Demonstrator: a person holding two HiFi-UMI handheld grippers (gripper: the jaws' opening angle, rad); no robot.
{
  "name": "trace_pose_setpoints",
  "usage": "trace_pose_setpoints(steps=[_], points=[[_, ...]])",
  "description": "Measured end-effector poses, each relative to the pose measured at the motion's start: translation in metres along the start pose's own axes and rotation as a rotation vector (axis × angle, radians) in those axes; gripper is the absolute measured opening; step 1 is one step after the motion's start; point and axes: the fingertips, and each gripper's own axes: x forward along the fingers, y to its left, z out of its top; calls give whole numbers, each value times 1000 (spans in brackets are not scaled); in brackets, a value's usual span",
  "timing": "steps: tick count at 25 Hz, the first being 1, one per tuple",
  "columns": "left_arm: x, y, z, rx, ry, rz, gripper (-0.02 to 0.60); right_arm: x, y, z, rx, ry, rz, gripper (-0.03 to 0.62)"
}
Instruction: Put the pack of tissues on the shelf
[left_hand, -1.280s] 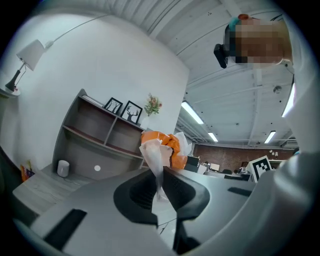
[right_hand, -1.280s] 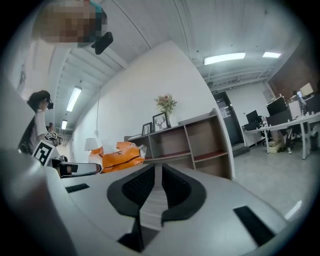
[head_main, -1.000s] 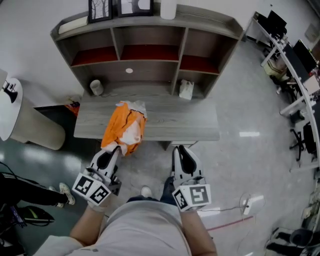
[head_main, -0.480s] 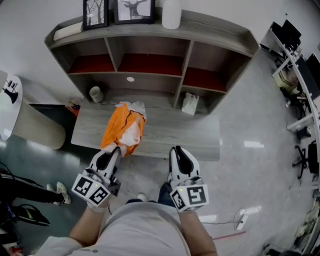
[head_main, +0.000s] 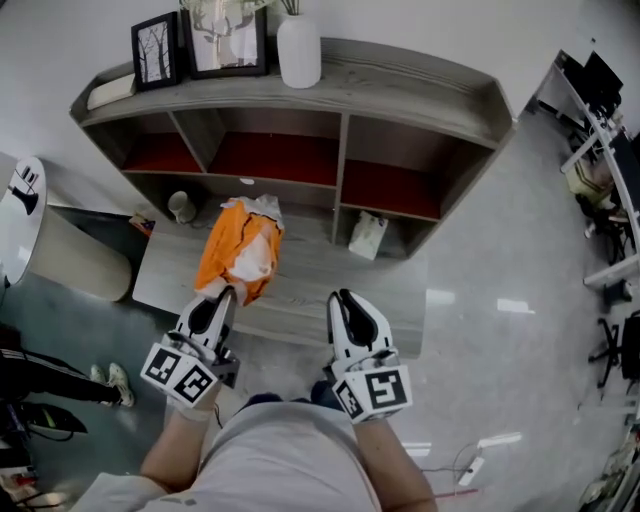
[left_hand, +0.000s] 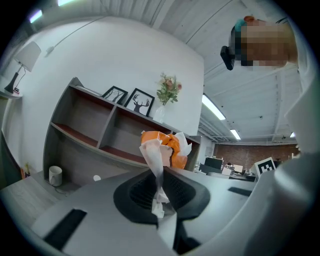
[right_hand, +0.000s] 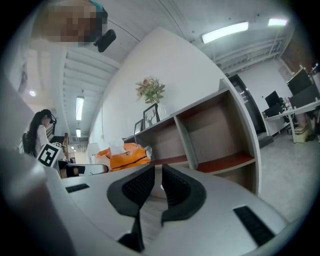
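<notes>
You are holding both grippers low in front of you, at the near edge of the desk (head_main: 330, 285).

1. The left gripper (head_main: 227, 293) is clamping its jaws on the white wrapper flap at the near end of the pack (head_main: 238, 250). The left gripper view is showing the flap pinched between the pads, with the orange body of the pack rising beyond them.
2. The right gripper (head_main: 343, 297) is sitting just right of the left one. Its jaws are drawn almost together, showing only a slit, and they are gripping nothing.
3. The pack is lying over the left part of the desk, its far end pointing toward the shelf (head_main: 420, 100). It is not sitting in any compartment. You cannot tell from these views whether it is touching the desk.
4. A mug (head_main: 181, 207) is standing left of the pack, at the far left of the desk. A white packet (head_main: 367, 235) is standing to the right, under the shelf's lower right compartment.
5. On the shelf top, two frames (head_main: 155, 50) are leaning at the left, and a white vase (head_main: 299, 50) is standing just right of them.
</notes>
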Motion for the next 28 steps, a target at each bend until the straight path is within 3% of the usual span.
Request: trace_pose_setpoints(steps=[7, 13, 17, 28], points=[[63, -18, 4, -28, -19, 27, 40, 8, -42, 18, 1, 2, 61, 55], [105, -7, 13, -132, -48, 29, 40, 14, -58, 22, 2, 12, 60, 55], [134, 5, 17, -140, -42, 11, 40, 18, -68, 25, -11, 16, 23, 55], [201, 40, 6, -335, 14, -112, 40, 34, -77, 30, -55, 21, -141, 55]])
